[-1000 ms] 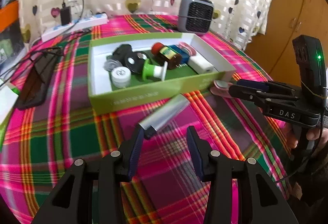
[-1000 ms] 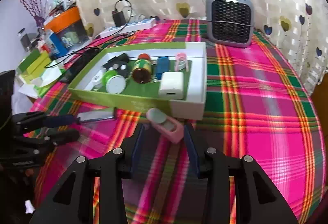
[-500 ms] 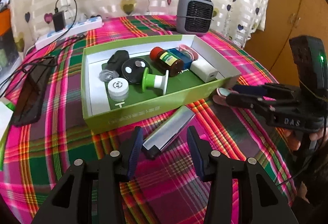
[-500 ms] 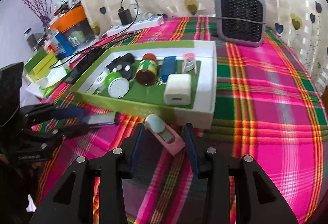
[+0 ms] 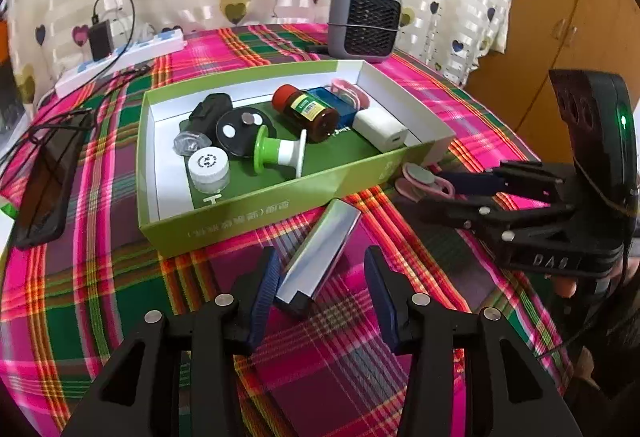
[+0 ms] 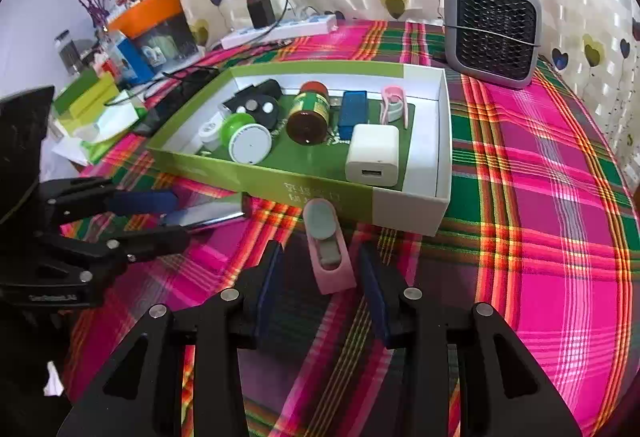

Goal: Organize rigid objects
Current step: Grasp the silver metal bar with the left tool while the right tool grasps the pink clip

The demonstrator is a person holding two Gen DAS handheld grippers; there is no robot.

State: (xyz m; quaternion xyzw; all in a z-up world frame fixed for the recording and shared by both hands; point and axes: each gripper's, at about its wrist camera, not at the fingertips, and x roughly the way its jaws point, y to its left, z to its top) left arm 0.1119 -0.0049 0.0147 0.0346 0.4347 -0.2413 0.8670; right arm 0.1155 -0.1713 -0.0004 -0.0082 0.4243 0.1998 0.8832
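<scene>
Reading "DAS" on the right hand-held gripper [image 5: 460, 189] — box [image 5: 280, 213] print illegible.

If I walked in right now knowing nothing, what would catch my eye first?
Probably the loud pink-and-green plaid tablecloth, with a green tray of small odds and ends in the middle of it. In front of the tray, the left gripper straddles a silver bar and the right gripper straddles a pink clip, both open.
</scene>
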